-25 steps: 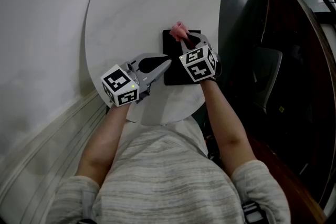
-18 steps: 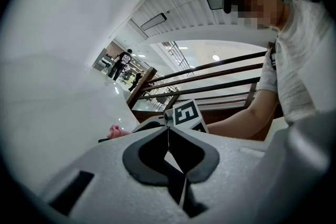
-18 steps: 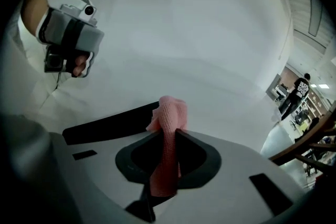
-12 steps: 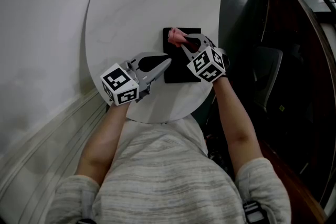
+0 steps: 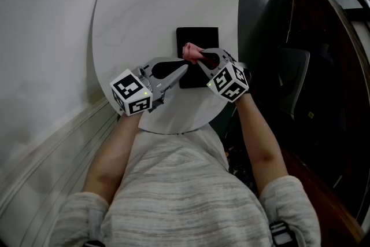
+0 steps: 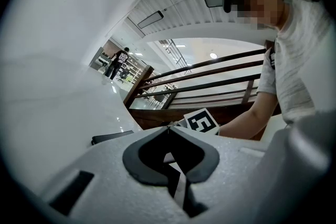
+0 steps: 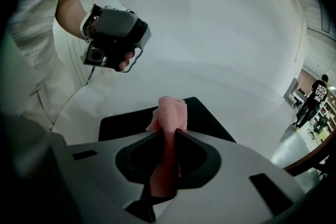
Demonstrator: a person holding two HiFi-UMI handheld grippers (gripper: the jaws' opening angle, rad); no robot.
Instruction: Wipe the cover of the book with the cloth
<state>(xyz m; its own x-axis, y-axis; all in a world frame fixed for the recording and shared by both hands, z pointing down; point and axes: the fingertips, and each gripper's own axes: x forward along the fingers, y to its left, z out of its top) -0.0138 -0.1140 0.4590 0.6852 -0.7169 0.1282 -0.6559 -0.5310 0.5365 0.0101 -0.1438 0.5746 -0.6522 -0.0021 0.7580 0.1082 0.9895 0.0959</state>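
Counter: a round white counter (image 5: 144, 8) carries the book; the person stands at its near rim.
Book: a black book (image 5: 196, 36) lies flat and closed on the counter, cover up. The far half of the cover is bare, and both grippers overlap the near half.
Cloth: a pink cloth (image 7: 171, 112) is bunched into a narrow roll. It stands up out of the right gripper's fingers over the book's cover, about midway across the book. Its free end sits over the cover, but contact with the cover cannot be told from these views.
Right gripper: the right gripper (image 7: 168, 134) comes in from the book's near right side, and its fingers are clamped on the pink cloth. Its marker cube (image 5: 230, 81) hangs past the book's near right corner.
Left gripper: the left gripper (image 6: 169, 131) has its fingers closed together with nothing between them. It lies low on the book's left side, and its tip reaches over the book's left edge close to the near corner. Whether it presses on the cover cannot be told.
Gap between grippers: over the book's near half the two tips sit near each other but do not touch.
Person: bare forearms and a pale striped sweater (image 5: 185, 194) show on the near side of the book.
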